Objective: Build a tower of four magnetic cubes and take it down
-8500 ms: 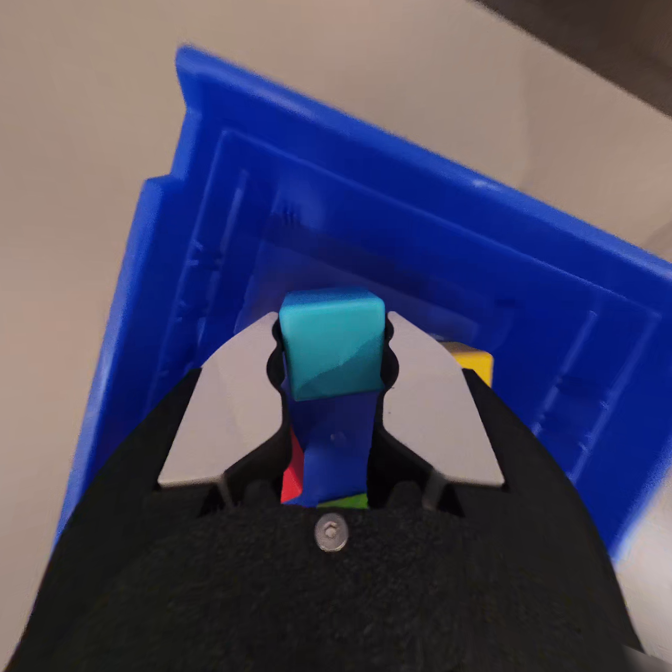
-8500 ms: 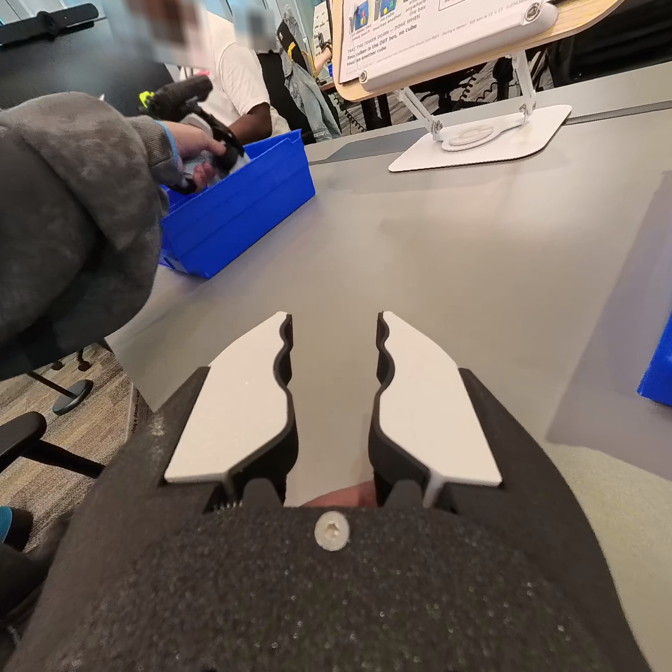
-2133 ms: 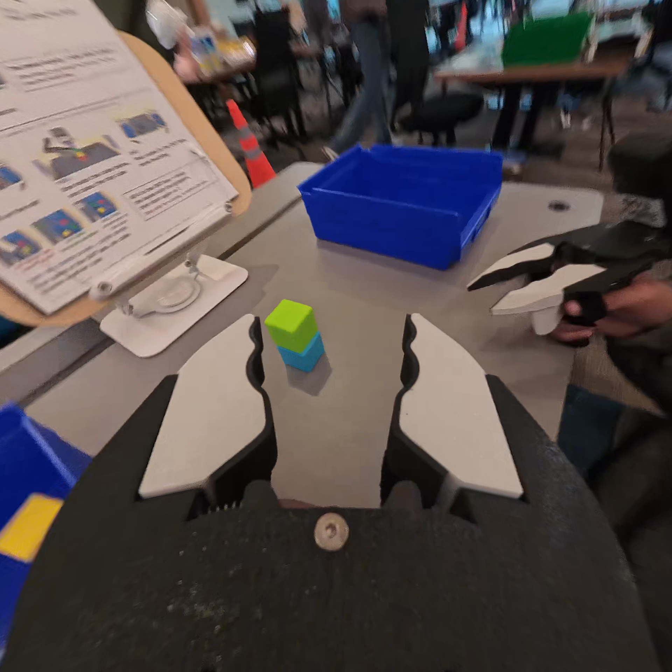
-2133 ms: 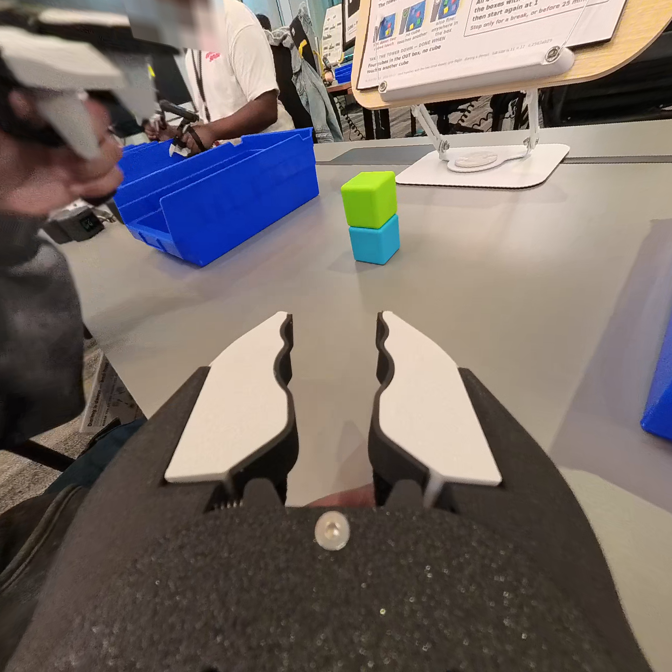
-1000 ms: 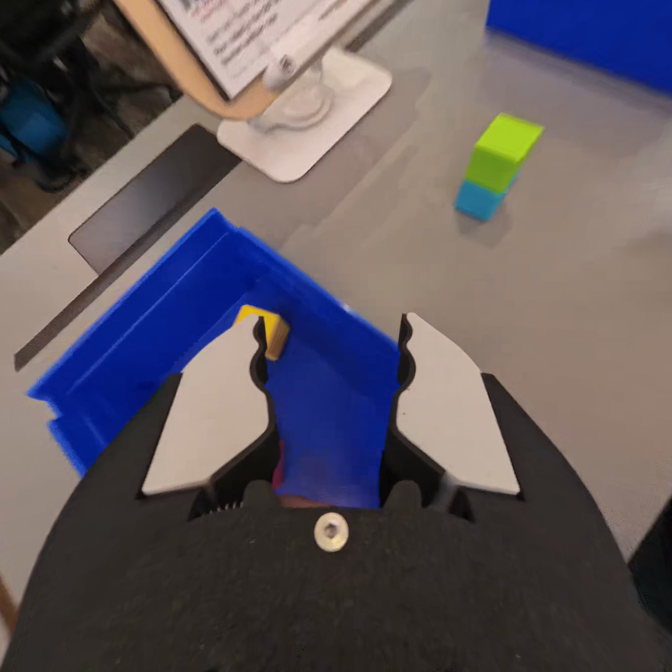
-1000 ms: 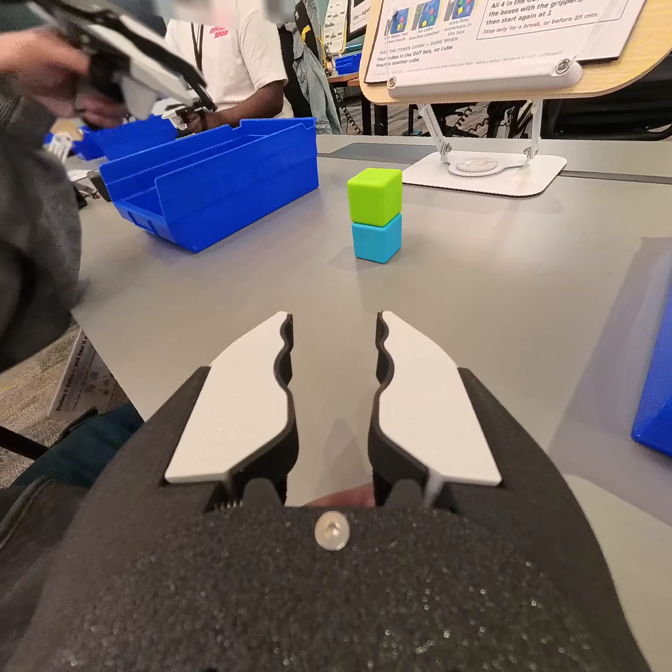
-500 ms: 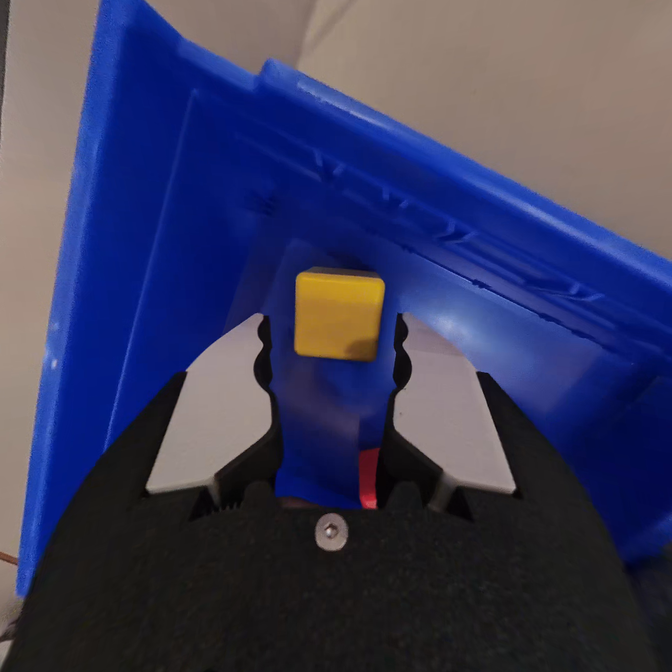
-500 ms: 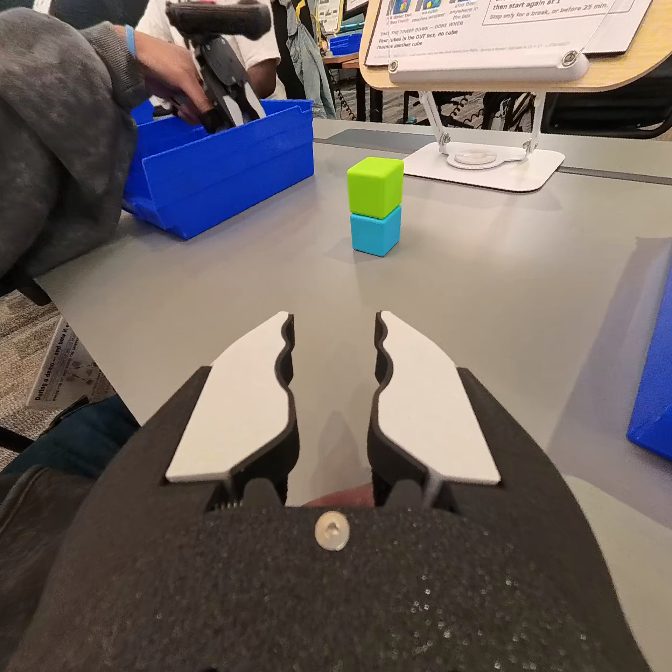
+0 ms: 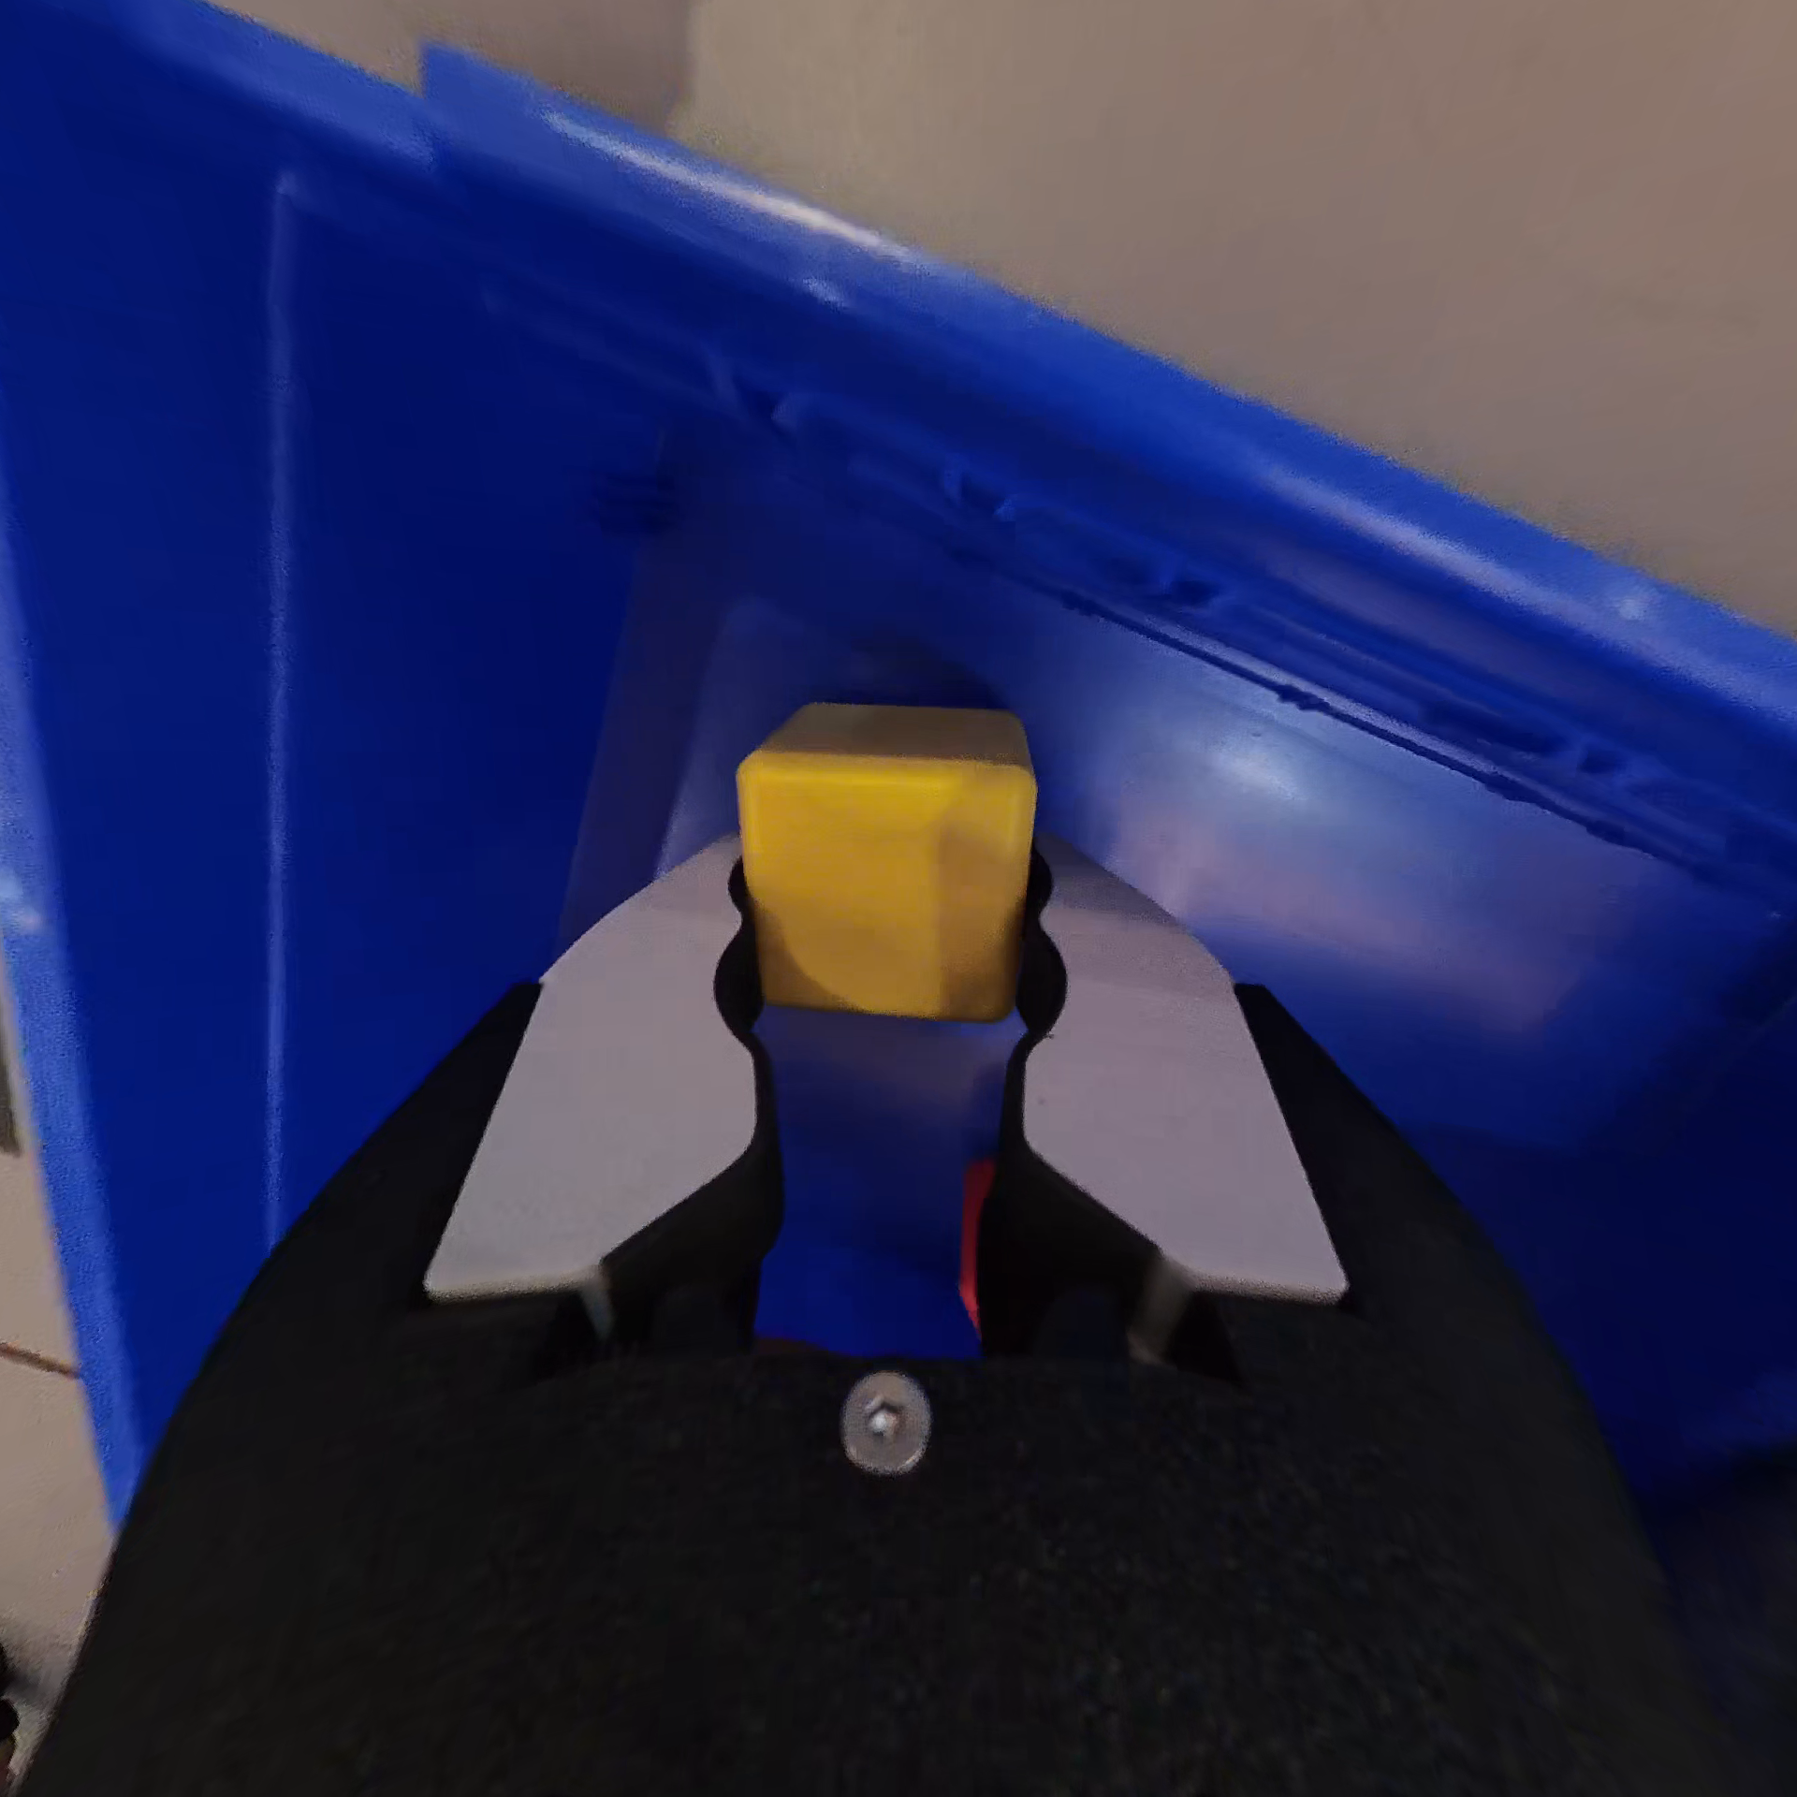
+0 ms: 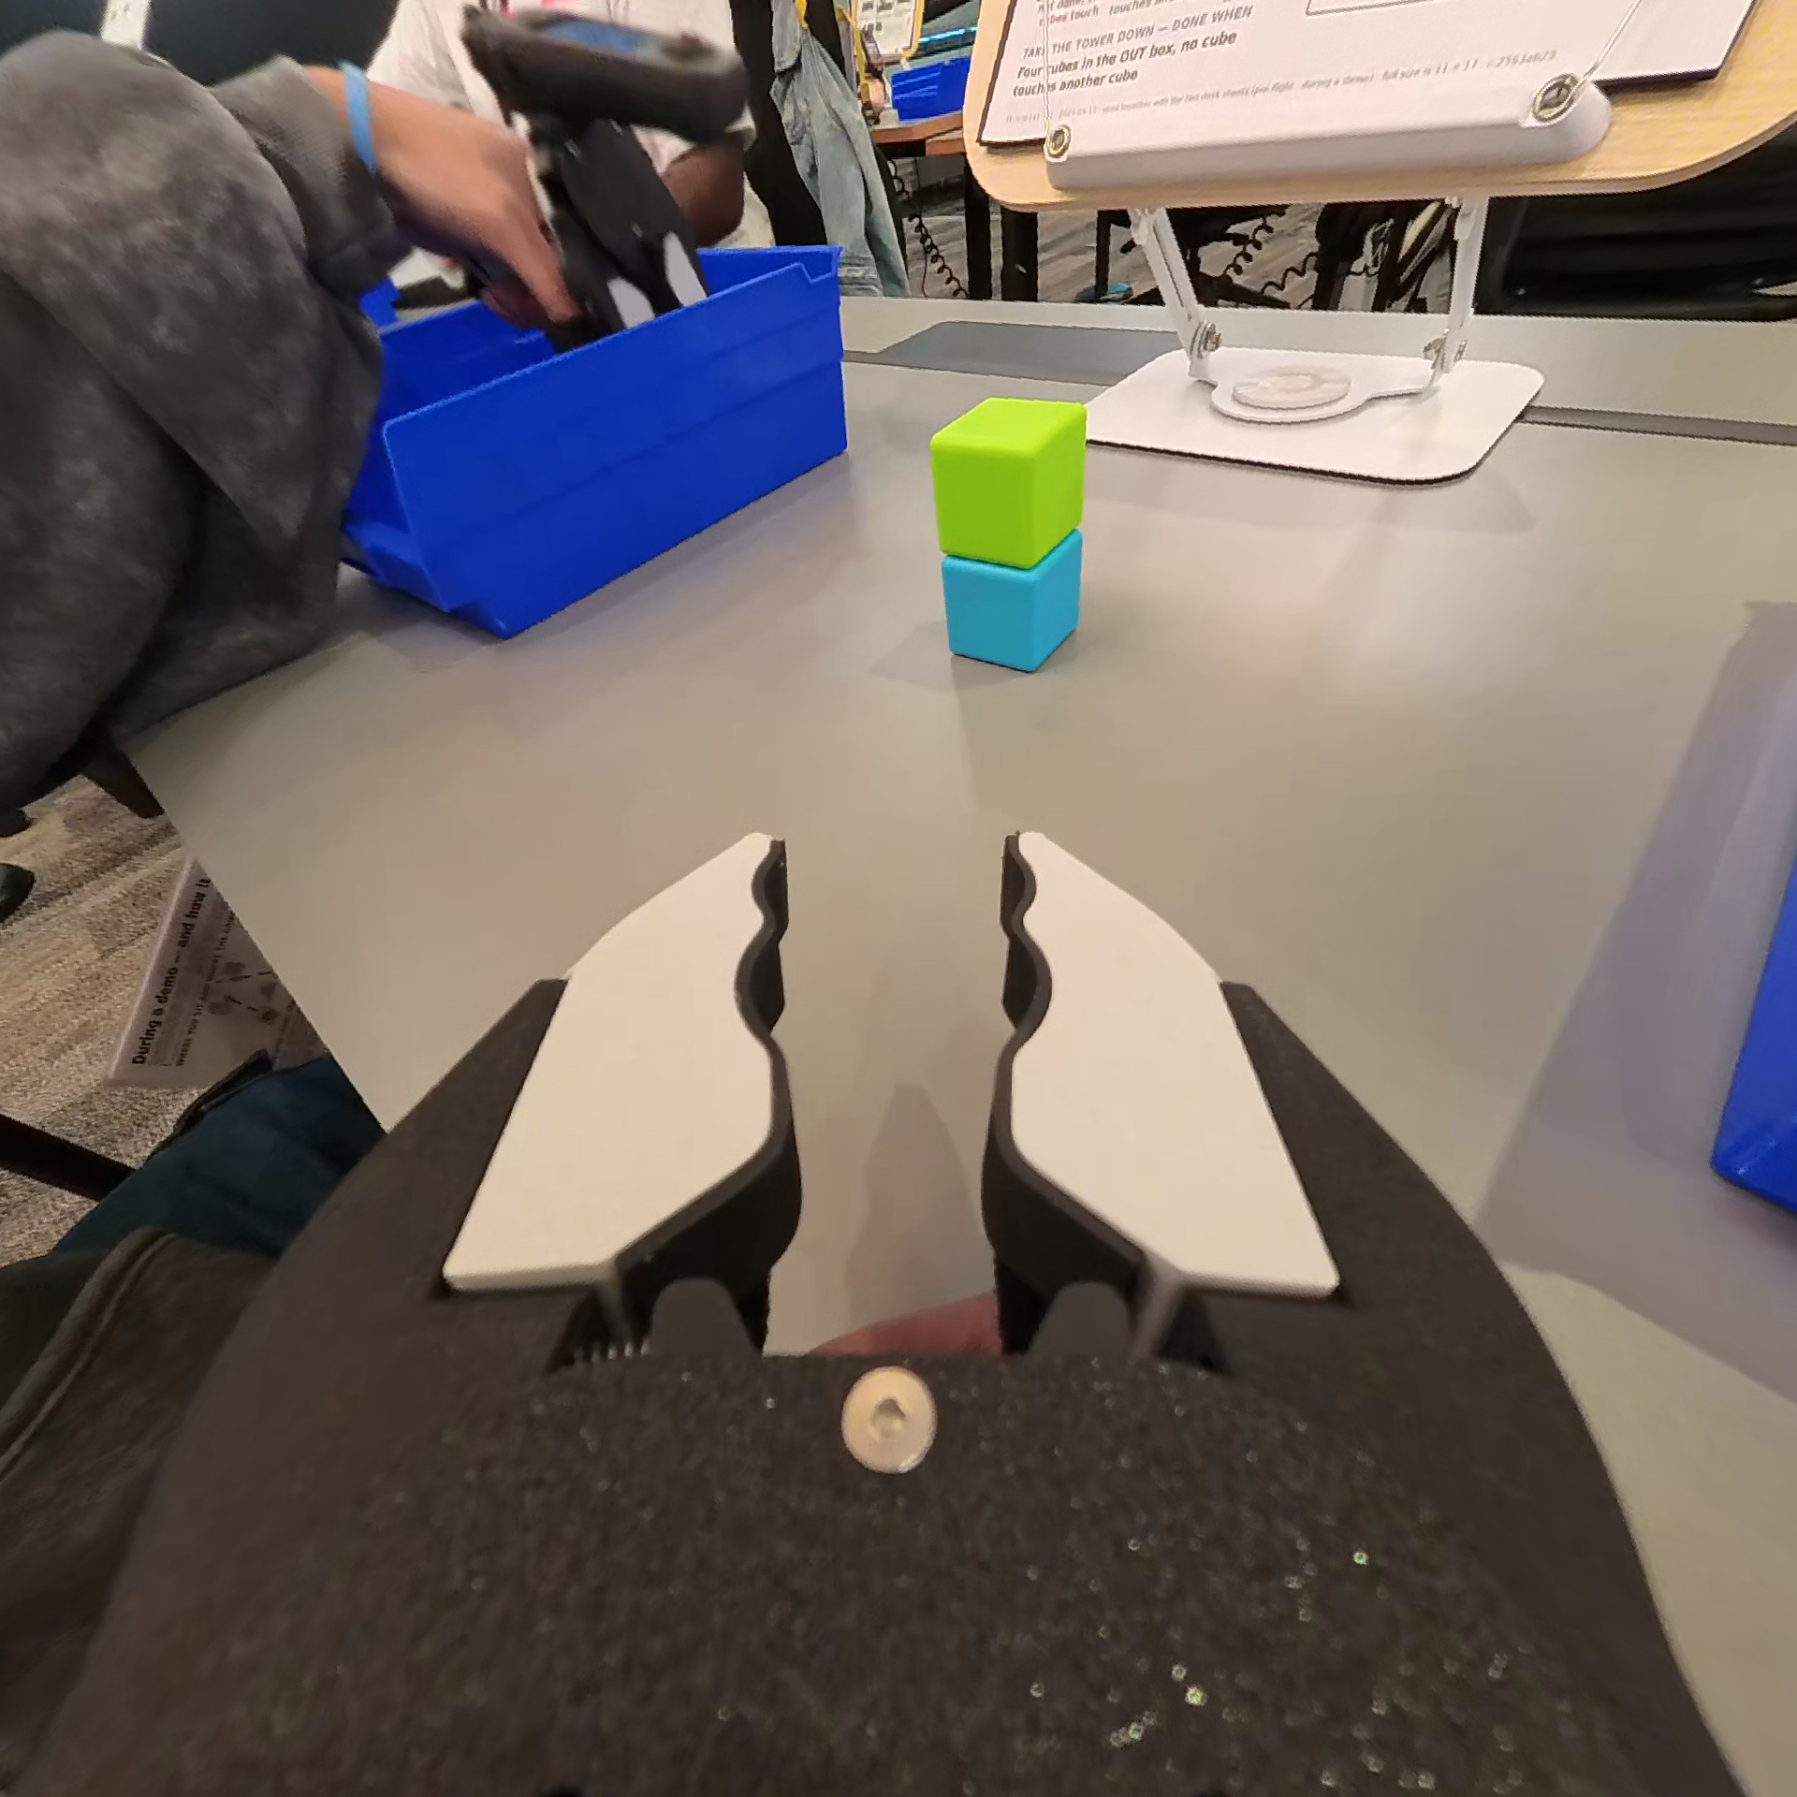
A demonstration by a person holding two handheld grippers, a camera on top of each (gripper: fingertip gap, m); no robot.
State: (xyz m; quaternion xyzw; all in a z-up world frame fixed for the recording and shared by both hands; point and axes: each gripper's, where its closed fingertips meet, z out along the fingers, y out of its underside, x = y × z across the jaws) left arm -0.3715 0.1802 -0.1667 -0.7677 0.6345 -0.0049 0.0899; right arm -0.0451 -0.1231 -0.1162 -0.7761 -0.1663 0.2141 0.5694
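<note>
Inside the blue bin (image 9: 408,681) at the tabletop's left edge, my left gripper (image 9: 883,909) is pinching a yellow cube (image 9: 880,875) between its tips; both scalloped pads touch the cube's sides. Can't tell whether the cube is off the bin floor. Bin is moulded plastic w/ ribbed walls, glossy where light hits. A red sliver (image 9: 975,1235) shows low between the fingers, mostly hidden by the right finger, so I can't say what it is. Picture is a bit soft from blur.

From the right wrist view the same bin (image 10: 622,457) sits w/ the left gripper (image 10: 651,282) dipped into it; contents hidden behind the near wall. My right gripper (image 10: 893,865) hangs over the near edge of the grey tabletop (image 10: 1361,778), claw spread, nothing in it. Mid-table a lime green cube (image 10: 1008,481) sits squarely on a cyan cube (image 10: 1011,613): matte, rounded edges. Behind them is a white stand (image 10: 1322,408) carrying a sheet board, top cut off. A second blue bin (image 10: 1760,1099) is cropped at the right edge.
</note>
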